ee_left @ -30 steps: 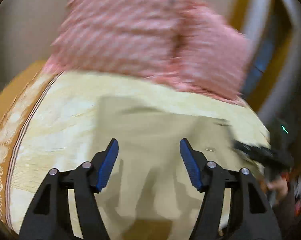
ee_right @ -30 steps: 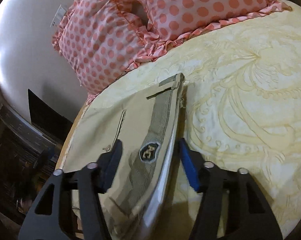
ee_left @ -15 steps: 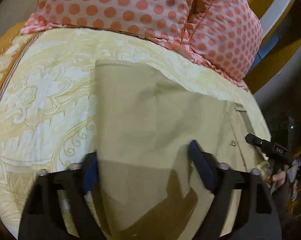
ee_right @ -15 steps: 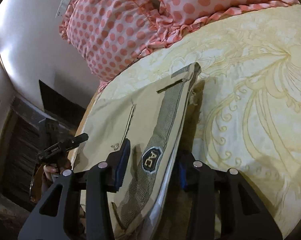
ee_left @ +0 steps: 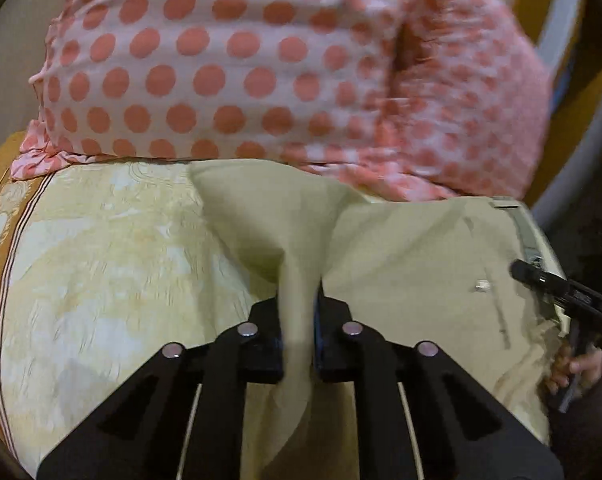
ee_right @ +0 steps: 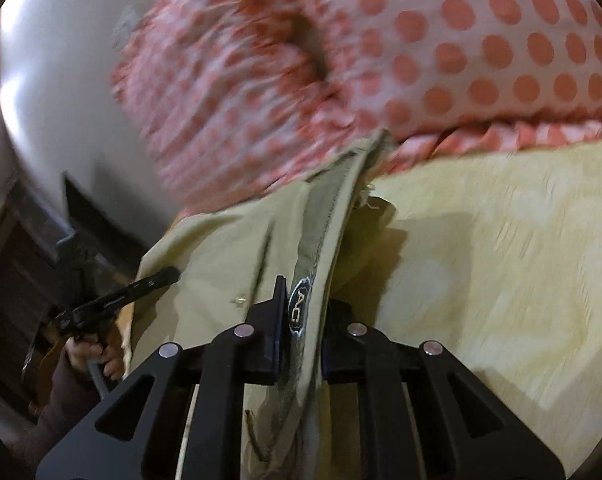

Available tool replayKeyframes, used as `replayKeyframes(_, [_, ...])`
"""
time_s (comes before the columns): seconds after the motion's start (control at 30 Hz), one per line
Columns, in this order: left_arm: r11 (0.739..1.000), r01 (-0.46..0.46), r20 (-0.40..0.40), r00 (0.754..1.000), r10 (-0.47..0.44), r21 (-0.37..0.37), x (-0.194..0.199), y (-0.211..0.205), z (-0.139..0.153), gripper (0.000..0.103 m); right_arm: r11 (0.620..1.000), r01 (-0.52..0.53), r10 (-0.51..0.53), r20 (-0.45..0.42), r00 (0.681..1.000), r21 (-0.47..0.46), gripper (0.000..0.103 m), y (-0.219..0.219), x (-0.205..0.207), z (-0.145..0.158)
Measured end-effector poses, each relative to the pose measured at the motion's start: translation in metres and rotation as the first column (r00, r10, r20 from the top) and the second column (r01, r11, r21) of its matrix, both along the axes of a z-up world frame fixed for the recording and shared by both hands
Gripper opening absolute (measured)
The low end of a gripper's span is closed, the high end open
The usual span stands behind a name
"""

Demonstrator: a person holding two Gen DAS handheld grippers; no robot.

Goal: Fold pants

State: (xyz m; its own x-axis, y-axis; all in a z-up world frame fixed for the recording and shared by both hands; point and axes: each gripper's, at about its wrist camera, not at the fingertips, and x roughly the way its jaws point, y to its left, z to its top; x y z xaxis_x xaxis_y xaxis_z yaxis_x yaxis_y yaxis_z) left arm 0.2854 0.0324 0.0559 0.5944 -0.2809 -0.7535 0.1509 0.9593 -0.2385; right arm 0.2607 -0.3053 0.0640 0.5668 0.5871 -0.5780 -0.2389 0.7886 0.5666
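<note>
Bed (ee_left: 101, 264), covered by a pale yellow patterned spread, fills the near and middle field of both wrist views. Two pink pillows with coral polka dots (ee_left: 229, 60) lie along its far side; both are motion-blurred in part. Khaki pants (ee_left: 413, 256) lie on the spread in front of the pillows, the far edge of the cloth touching the pillow frill. The waistband (ee_right: 321, 224), with a grey-green inner facing and an oval label (ee_right: 299, 306), stands on edge in the right wrist view.

Left hand-held gripper (ee_left: 299, 320): closed, pinching a raised ridge of the khaki cloth, which tents upward from the bed into the jaws. Right hand-held gripper (ee_right: 301, 316): closed on the waistband at the label, the band running away from it toward the pillows. Each tool also shows at the margin of the other's view.

Step in hand, as judged: both pinches are set and the cloth is beginning to lift for a fold. To do it well, raise both grips together and level, so that the held edge stays taut between them without dragging the layer beneath. Carry the edge over in one arc, lay it so the outlines match, and release only once the cloth rests flat. A thin pinch may slip; the thick waistband should hold more surely.
</note>
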Motion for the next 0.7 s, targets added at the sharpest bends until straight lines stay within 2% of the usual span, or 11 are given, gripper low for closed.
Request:
replayKeyframes(0.03, [1.000, -0.012, -0.022, 1.000, 0.013, 0.012, 0.005, 0.000, -0.004, 0.030, 0.999, 0.013, -0.015, -0.037, 0.999, -0.050, 0.017, 0.001, 0.009, -0.009])
replayKeyframes(0.1, [0.999, -0.050, -0.029, 0.998, 0.050, 0.015, 0.003, 0.008, -0.004, 0.036, 0.992, 0.053, -0.064, -0.088, 0.994, -0.119, 0.040, -0.005, 0.009, -0.015])
replayKeyframes(0.17, [0.994, -0.100, 0.048, 0.994, 0.097, 0.050, -0.015, 0.020, 0.010, 0.041, 0.982, 0.118, -0.123, -0.026, 0.992, -0.148, 0.045, -0.015, -0.005, -0.001])
replayKeyframes(0.2, [0.993, -0.114, 0.079, 0.991, 0.111, 0.043, -0.025, 0.023, 0.018, 0.044, 0.984, 0.138, -0.136, 0.026, 0.990, -0.113, 0.051, -0.021, -0.017, 0.011])
replayKeyframes(0.27, [0.994, -0.085, 0.108, 0.990, 0.092, -0.065, -0.045, 0.027, 0.033, 0.046, 0.997, 0.082, -0.083, 0.058, 0.995, 0.016, 0.064, -0.024, -0.030, 0.024])
replayKeyframes(0.3, [0.988, -0.021, 0.099, 0.994, 0.037, -0.152, -0.053, 0.023, 0.038, 0.050, 0.997, 0.031, -0.035, 0.049, 0.998, 0.074, 0.074, -0.020, -0.034, 0.025])
replayKeyframes(0.37, [0.974, 0.056, 0.074, 0.996, -0.041, -0.221, -0.060, 0.011, 0.038, 0.057, 0.986, -0.053, 0.055, -0.003, 0.999, 0.155, 0.083, -0.007, -0.036, 0.019])
replayKeyframes(0.5, [0.980, 0.071, -0.104, 0.990, -0.091, -0.184, -0.040, -0.019, 0.002, 0.060, 0.974, 0.015, 0.028, -0.184, 0.983, 0.225, 0.087, -0.005, -0.023, -0.022])
replayKeyframes(0.53, [0.980, 0.062, -0.095, 0.992, -0.081, -0.187, -0.039, -0.018, -0.003, 0.059, 0.947, 0.063, -0.001, -0.195, 0.981, 0.316, 0.087, -0.017, -0.025, -0.027])
replayKeyframes(0.6, [0.988, 0.025, -0.092, 0.995, -0.040, -0.154, -0.051, -0.015, 0.005, 0.059, 0.929, 0.149, -0.058, -0.264, 0.963, 0.339, 0.086, -0.029, -0.033, -0.027])
replayKeyframes(0.7, [0.999, -0.004, -0.014, 1.000, 0.003, -0.048, -0.094, -0.015, 0.024, 0.081, 0.966, 0.163, -0.125, -0.188, 0.974, 0.202, 0.092, -0.026, -0.070, -0.004])
